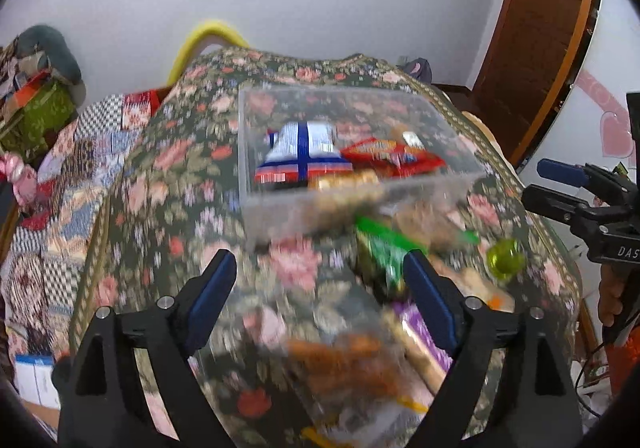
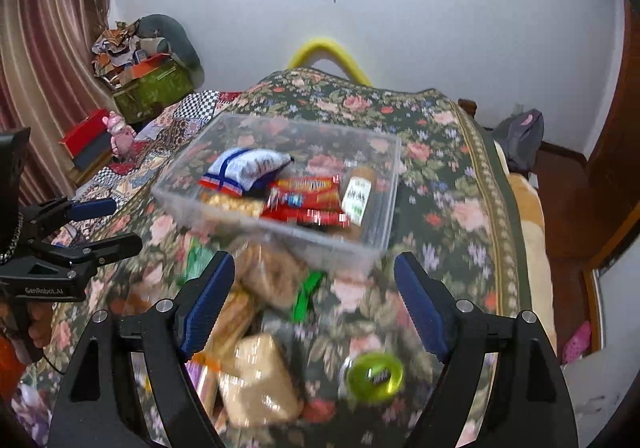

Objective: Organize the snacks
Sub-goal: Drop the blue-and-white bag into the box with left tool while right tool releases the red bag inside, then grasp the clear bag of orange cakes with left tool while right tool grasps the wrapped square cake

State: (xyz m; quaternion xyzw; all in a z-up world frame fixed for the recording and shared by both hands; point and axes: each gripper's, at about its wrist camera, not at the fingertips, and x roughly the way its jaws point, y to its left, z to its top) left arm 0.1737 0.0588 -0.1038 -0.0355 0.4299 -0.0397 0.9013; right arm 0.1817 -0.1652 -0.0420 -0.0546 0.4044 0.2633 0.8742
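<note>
A clear plastic box [image 1: 256,152] [image 2: 384,168] stands on the floral table. It holds a blue-and-white pack [image 1: 300,152] [image 2: 244,168], a red pack [image 1: 384,152] [image 2: 308,196] and other snacks. Loose snacks lie in front of it: a green wrapper [image 1: 380,244] [image 2: 304,292], tan packs [image 2: 260,376], a purple bar [image 1: 424,332] and a green jelly cup [image 1: 505,258] [image 2: 374,372]. My left gripper [image 1: 320,284] is open and empty above the table. My right gripper [image 2: 314,288] is open and empty above the loose snacks. Each shows at the edge of the other's view.
The floral tablecloth [image 1: 176,152] [image 2: 460,176] covers the table. A patchwork cloth [image 1: 68,188] and boxes [image 2: 156,88] lie to the left. A yellow chair back [image 1: 208,36] stands behind the table. A brown door [image 1: 536,28] is at the right.
</note>
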